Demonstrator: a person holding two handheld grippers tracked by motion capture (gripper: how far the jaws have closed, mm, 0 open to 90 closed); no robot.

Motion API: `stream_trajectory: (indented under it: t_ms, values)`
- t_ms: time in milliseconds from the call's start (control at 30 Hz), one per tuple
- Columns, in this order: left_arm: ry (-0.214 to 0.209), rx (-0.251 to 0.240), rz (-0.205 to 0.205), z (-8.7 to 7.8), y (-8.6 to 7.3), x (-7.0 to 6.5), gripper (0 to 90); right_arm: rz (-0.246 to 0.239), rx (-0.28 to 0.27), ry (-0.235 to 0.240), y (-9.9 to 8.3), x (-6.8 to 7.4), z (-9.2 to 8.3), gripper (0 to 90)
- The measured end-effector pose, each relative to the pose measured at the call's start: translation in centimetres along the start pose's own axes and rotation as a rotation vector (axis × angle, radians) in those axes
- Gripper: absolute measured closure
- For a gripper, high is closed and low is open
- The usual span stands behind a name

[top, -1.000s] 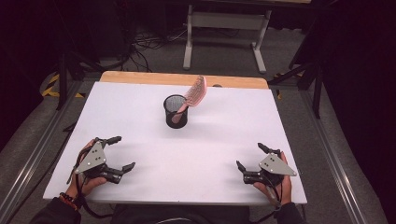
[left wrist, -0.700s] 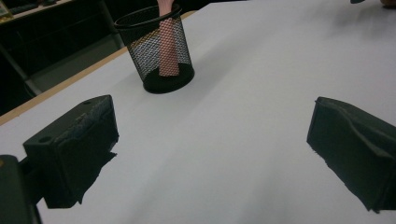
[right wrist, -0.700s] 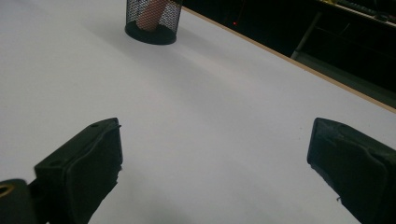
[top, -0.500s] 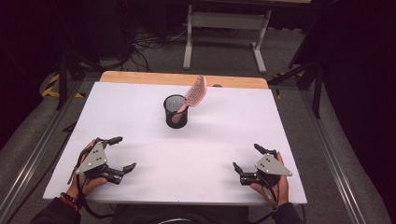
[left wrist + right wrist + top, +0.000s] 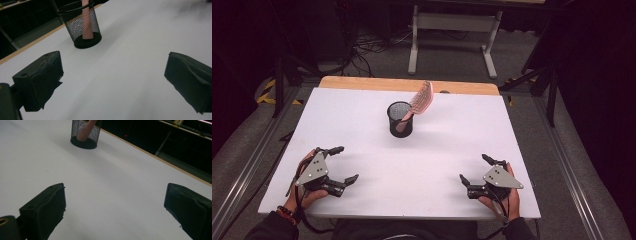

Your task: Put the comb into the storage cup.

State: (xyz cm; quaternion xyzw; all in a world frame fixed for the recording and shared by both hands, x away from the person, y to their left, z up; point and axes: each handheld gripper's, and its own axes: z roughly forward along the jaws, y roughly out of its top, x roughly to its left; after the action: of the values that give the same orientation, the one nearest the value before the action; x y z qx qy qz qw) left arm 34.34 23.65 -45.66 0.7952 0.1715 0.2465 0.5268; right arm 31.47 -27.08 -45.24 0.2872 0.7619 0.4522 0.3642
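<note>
resting low at the near left corner of the counter [image 5: 362, 125], my left gripper [image 5: 341, 164] has its jaws wide apart with nothing between them. my right gripper [image 5: 473, 169] sits at the near right corner, jaws spread just as wide, also empty. well ahead of both, toward the far middle of the counter, stands the black mesh cup [image 5: 400, 119], upright, with a pink hairbrush [image 5: 422, 98] leaning out of it to the right.
</note>
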Motion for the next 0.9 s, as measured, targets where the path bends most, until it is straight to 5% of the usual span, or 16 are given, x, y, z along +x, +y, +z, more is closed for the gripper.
stream_trajectory:
  t_ms: [433,667,900]
  values:
    - [-0.001,-0.026,-0.031,-0.2,-0.1,0.3,3.2,0.02,-0.003,0.002,0.4,0.1,0.1,4.7]
    - [-0.005,-0.019,-0.03,-0.1,0.0,0.2,3.0,0.081,-0.02,0.038,0.6,0.2,0.4,4.7]
    - [-0.004,-0.012,-0.019,0.2,0.0,0.1,2.9,0.069,-0.028,0.044,1.0,0.5,0.3,4.6]
